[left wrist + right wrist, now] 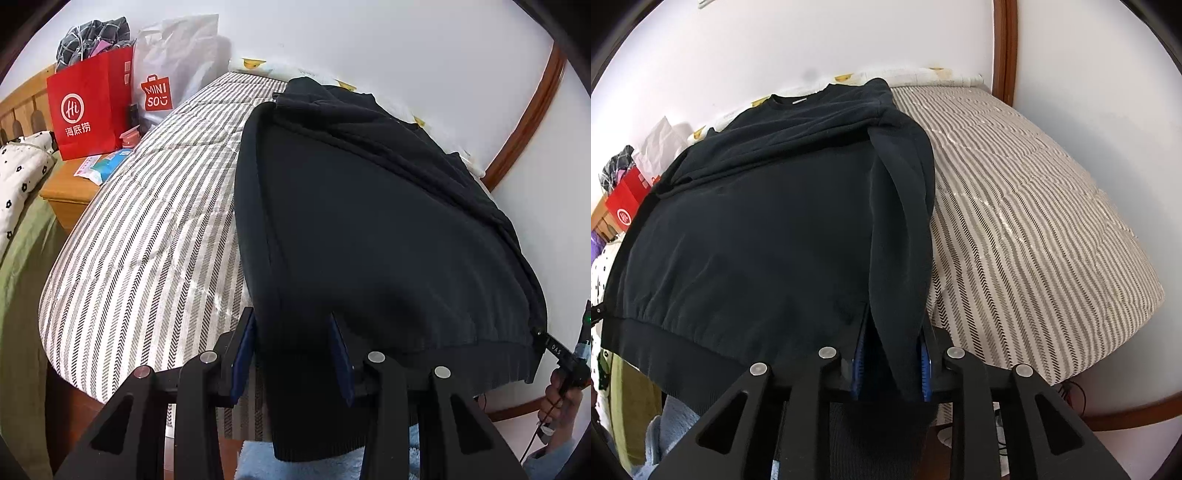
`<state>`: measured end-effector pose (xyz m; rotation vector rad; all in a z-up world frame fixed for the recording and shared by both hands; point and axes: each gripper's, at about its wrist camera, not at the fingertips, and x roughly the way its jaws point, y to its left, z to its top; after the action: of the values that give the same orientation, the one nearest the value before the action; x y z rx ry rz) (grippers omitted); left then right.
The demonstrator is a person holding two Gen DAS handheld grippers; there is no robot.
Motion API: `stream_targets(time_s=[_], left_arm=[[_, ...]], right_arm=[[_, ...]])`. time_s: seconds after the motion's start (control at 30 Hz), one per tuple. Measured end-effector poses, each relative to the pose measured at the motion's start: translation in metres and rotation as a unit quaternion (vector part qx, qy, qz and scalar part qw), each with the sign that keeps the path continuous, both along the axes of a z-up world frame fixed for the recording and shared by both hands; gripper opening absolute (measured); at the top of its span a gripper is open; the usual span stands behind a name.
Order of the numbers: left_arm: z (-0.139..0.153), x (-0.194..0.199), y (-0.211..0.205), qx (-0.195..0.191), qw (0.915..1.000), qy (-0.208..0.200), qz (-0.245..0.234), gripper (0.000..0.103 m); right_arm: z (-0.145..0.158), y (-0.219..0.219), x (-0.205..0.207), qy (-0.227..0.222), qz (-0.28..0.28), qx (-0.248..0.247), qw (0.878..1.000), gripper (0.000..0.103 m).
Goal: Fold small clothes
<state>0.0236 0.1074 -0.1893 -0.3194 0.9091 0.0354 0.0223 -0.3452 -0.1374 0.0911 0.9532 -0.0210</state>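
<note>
A dark navy sweater [369,221] [757,221] lies flat on the striped bed cover [147,240] [1034,221], collar toward the wall and ribbed hem hanging over the near edge. One sleeve [901,258] is folded down along its right side. My left gripper [291,350] is open astride the sweater's left edge near the hem, blue pads well apart. My right gripper [892,354] is open a little, and the end of the sleeve lies loosely between its blue pads. In the left wrist view the right gripper [565,354] shows at the hem's far corner, held by a hand.
A red paper bag [88,107] and a white shopping bag [173,74] stand on a wooden nightstand [62,195] left of the bed. A white wall with a brown curved frame [524,118] backs the bed. A blue rug [258,461] lies below the near edge.
</note>
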Motion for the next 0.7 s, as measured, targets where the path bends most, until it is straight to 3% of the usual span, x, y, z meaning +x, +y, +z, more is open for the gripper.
stream_targets(time_s=[0.07,0.17,0.23,0.43,0.7], left_arm=[[0.000,0.002,0.000,0.004,1.0000,-0.001,0.000,0.036],[-0.001,0.003,-0.003,0.036,0.9993,0.005,0.005,0.018],[-0.001,0.001,-0.001,0.033,0.9994,0.008,0.005,0.012],[0.027,-0.013,0.005,0.029,0.9991,-0.029,-0.010,0.010],[0.076,0.002,0.011,0.022,0.9951,-0.096,-0.008,0.010]], right_arm=[[0.000,0.002,0.001,-0.002,-0.001,-0.003,1.000,0.024],[0.001,0.005,0.001,-0.004,0.008,-0.006,1.000,0.010],[0.004,0.007,-0.002,-0.010,0.011,-0.013,1.000,0.008],[0.031,-0.012,-0.015,-0.053,-0.004,0.043,0.998,0.007],[0.080,0.002,-0.003,-0.116,0.012,0.028,0.993,0.007]])
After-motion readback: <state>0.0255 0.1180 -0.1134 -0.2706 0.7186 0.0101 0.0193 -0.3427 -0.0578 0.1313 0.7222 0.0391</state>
